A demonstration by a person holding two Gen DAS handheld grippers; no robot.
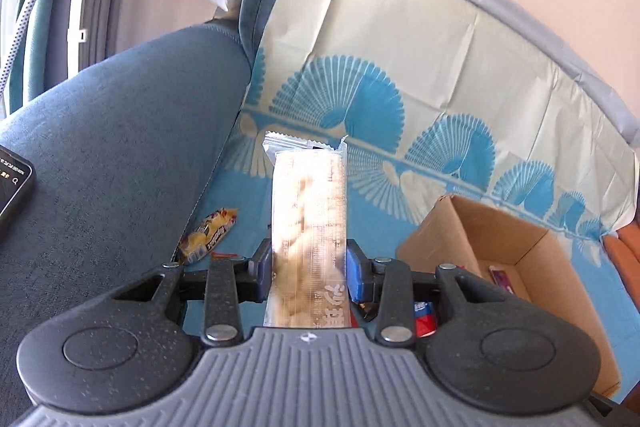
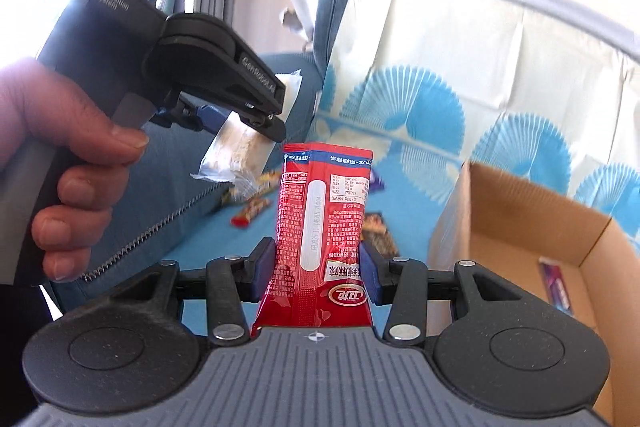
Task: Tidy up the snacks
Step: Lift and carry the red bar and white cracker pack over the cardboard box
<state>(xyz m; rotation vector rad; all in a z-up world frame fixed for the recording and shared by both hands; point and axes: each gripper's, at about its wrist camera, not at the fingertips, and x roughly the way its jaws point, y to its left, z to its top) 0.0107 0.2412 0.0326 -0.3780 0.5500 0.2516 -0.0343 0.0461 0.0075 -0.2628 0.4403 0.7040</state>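
Readable print on the left gripper
Left gripper (image 2: 256, 115) body reads "DAS"; its arm reads "GenRobot.AI"; red snack packet (image 2: 324, 227) print illegible.

The left gripper (image 1: 308, 267) has its jaws closed on a clear wrapped snack bar (image 1: 307, 227), which stands straight out ahead between the blue pads. The right gripper (image 2: 316, 267) has its jaws clamped on a red snack packet (image 2: 320, 223). The person's left hand (image 2: 60, 163) wraps the left gripper's handle, fingers curled around it.
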